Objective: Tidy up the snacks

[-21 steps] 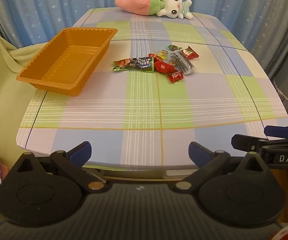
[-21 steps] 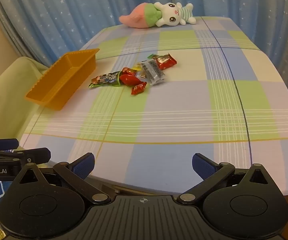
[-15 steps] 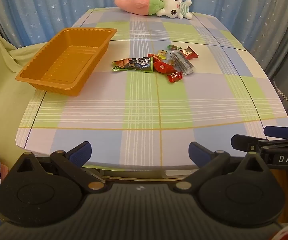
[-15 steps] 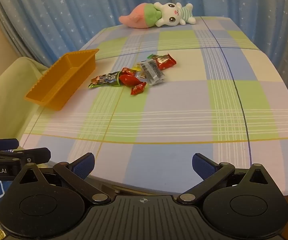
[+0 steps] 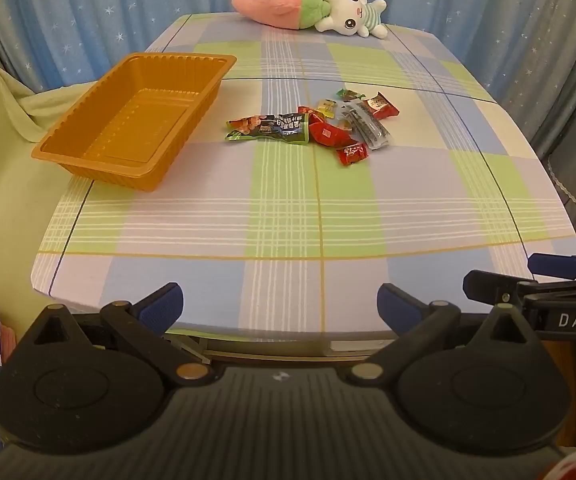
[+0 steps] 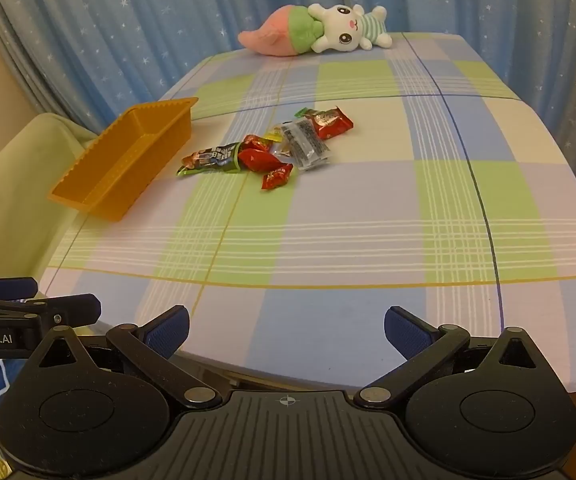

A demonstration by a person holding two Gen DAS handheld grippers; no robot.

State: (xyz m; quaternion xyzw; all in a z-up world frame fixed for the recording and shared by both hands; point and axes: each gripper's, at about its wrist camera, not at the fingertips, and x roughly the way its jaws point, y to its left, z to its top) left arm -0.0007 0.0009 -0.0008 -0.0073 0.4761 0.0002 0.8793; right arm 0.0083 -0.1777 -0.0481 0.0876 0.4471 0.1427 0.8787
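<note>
You can read "DAS" on the right gripper (image 5: 560, 280) and "nRobot.AI" on the left gripper (image 6: 27, 300), both at the table's (image 6: 328, 240) near edge; the snack wrappers' (image 5: 312, 128) print is illegible.

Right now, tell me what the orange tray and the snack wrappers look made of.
Orange tray: looks like thin moulded plastic, semi-gloss, with ribbed walls and a scalloped rim. Snack wrappers: apparently glossy plastic or foil film, crinkled with bright highlights; one clear packet is see-through, likely cellophane-type film.
</note>
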